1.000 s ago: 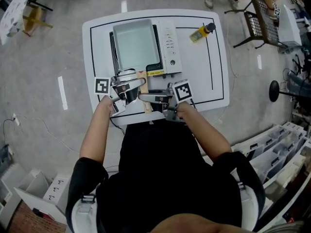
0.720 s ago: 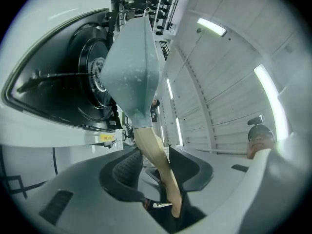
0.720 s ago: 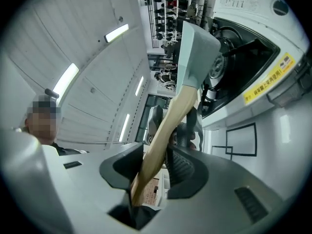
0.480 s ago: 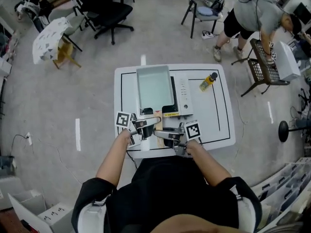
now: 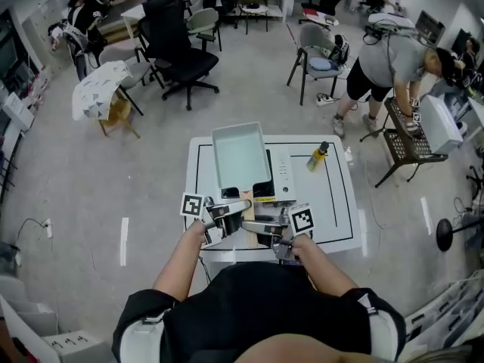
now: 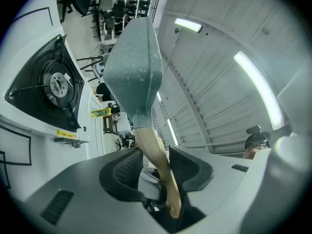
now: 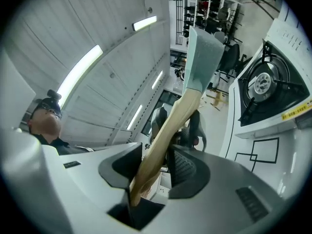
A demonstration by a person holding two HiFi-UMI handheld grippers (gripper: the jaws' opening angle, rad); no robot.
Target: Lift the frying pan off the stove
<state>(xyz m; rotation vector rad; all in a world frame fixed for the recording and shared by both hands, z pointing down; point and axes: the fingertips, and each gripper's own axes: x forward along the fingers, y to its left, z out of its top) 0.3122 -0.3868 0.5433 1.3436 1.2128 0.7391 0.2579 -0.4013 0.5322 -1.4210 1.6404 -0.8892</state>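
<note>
The frying pan (image 5: 240, 156) is a rectangular grey pan with a wooden handle (image 5: 247, 219). It hangs in the air above the white stove (image 5: 278, 174), whose bare burner (image 6: 51, 82) (image 7: 265, 87) shows below it in both gripper views. My left gripper (image 5: 227, 212) (image 6: 155, 152) is shut on the handle (image 6: 152, 150). My right gripper (image 5: 263, 225) (image 7: 157, 155) grips the same handle (image 7: 170, 130) from the other side. Its jaws have just been opening a little, with the handle still between the pads. Both views look along the handle to the pan (image 6: 131, 67) (image 7: 202, 57).
The stove stands on a white table (image 5: 340, 203) with black outlines. A yellow bottle (image 5: 318, 156) (image 6: 100, 112) lies right of the stove. Office chairs (image 5: 181, 59) stand beyond the table, and a person (image 5: 386, 59) bends over a black basket at the far right.
Both grippers have risen with the pan by its handle, and the pan now hangs higher over the stove. The head view has tilted up and takes in more of the room.
</note>
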